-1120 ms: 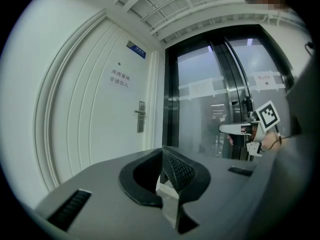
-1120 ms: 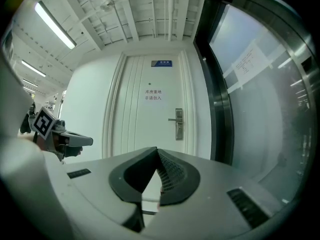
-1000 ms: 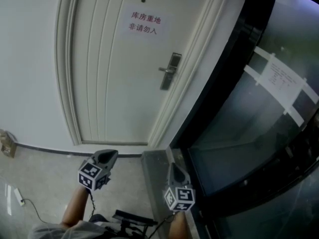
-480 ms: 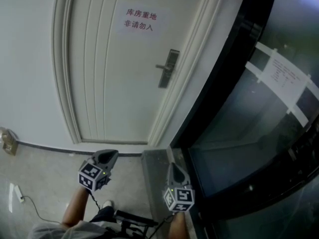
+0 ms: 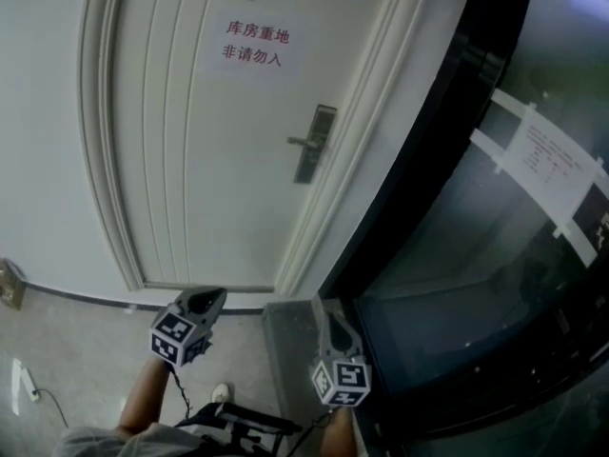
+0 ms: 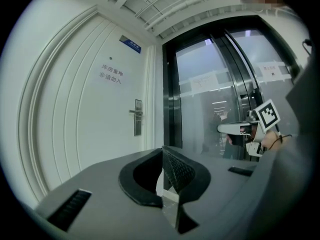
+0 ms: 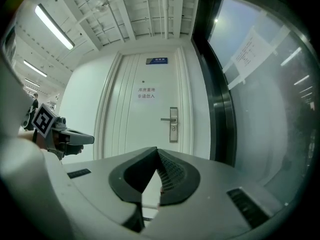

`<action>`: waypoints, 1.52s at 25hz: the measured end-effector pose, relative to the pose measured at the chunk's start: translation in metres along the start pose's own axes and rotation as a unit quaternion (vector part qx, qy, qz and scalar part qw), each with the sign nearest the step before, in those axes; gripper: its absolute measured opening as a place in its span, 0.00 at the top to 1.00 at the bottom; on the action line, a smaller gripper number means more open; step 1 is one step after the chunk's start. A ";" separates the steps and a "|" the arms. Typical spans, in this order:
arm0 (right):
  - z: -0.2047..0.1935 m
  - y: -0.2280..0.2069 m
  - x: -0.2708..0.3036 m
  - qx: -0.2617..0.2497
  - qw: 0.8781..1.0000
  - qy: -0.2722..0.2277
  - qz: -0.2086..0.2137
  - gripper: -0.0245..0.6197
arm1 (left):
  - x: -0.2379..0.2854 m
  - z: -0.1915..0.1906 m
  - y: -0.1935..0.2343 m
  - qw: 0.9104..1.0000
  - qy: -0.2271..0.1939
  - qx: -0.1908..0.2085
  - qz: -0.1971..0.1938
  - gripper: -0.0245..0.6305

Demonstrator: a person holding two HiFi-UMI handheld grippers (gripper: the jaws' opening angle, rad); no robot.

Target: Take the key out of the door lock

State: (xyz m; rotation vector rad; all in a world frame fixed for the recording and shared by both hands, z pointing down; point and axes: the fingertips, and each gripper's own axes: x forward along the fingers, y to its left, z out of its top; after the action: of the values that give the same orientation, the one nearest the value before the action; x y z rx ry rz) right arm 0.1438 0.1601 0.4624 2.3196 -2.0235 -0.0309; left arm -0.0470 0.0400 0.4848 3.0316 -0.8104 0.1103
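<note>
The white door (image 5: 219, 160) stands ahead with a metal lock plate (image 5: 314, 144) and lever handle (image 5: 298, 142) on its right side. The plate also shows far off in the left gripper view (image 6: 137, 117) and the right gripper view (image 7: 173, 124). The key is too small to make out. My left gripper (image 5: 202, 298) is held low, well short of the door, its jaws closed tip to tip on nothing (image 6: 162, 151). My right gripper (image 5: 331, 314) is beside it, also shut and empty (image 7: 157, 150), pointing at the lock.
A paper sign (image 5: 252, 44) with red print hangs on the door. A dark glass wall (image 5: 495, 255) with taped notices (image 5: 552, 160) runs along the right. A grey ledge (image 5: 285, 350) lies below the door frame. A power strip (image 5: 24, 379) lies on the floor at left.
The door and lock plate have grown larger and drifted left in the head view as the person comes closer. Both grippers keep their places low in the view, still shut.
</note>
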 end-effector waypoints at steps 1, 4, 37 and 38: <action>0.002 -0.003 0.008 0.000 1.000 0.000 0.000 0.95 | 0.007 0.002 0.005 1.000 0.000 -0.002 -0.001 0.96; 0.008 -0.008 0.034 -0.003 1.000 0.001 0.002 0.95 | 0.029 0.009 0.020 1.000 -0.001 -0.003 -0.003 0.96; 0.017 -0.045 0.241 -0.007 1.000 0.006 -0.016 0.95 | 0.190 0.020 0.167 1.000 0.003 -0.001 -0.019 0.96; 0.016 -0.047 0.245 -0.007 1.000 0.007 -0.015 0.95 | 0.193 0.019 0.170 1.000 0.004 -0.001 -0.017 0.96</action>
State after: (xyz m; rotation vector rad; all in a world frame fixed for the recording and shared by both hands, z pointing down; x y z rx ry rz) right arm 0.2226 -0.0771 0.4501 2.3347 -1.9752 -0.0301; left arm 0.0367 -0.2039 0.4763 3.0389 -0.7569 0.1207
